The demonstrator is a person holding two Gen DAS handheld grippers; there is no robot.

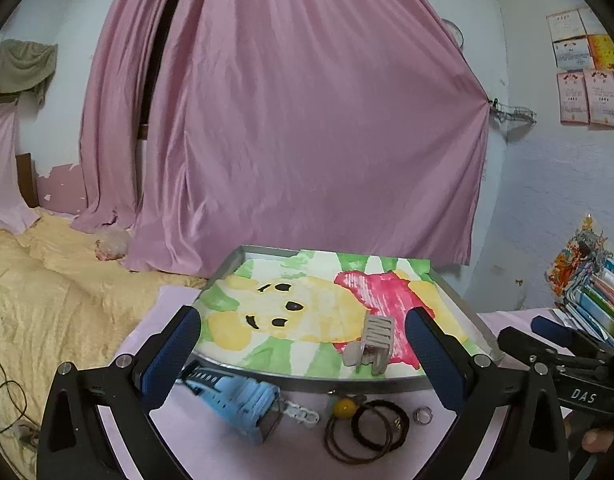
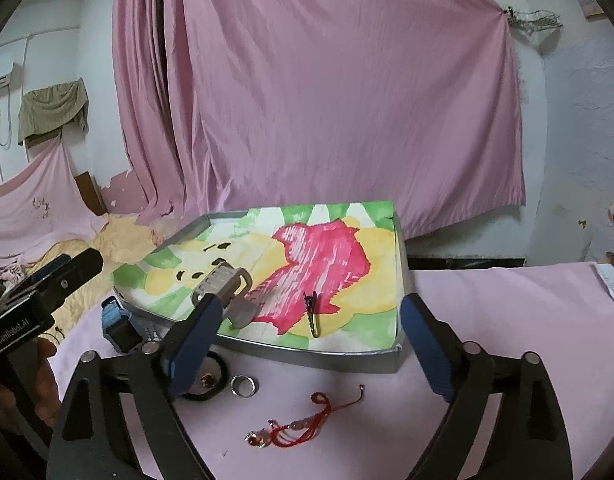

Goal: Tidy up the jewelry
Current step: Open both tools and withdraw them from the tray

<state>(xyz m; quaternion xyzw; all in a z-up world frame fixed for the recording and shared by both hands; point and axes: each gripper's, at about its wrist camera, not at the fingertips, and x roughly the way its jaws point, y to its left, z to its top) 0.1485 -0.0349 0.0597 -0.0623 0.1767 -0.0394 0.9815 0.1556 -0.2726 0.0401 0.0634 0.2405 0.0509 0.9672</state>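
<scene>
Lying in the metal tray (image 1: pixel 447 292) at frame centre, a ridged grey hair claw (image 1: pixel 372 340) rested on painted paper; both grippers' (image 1: pixel 303 356) (image 2: pixel 307 344) jaws gaped wide, empty, above what looked like a smooth ring (image 2: pixel 244 384).

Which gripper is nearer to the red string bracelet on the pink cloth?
The right gripper. The red string bracelet lies just below its open fingers, in front of the tray. The left gripper hovers further left, over the blue watch and black hair ties.
</scene>
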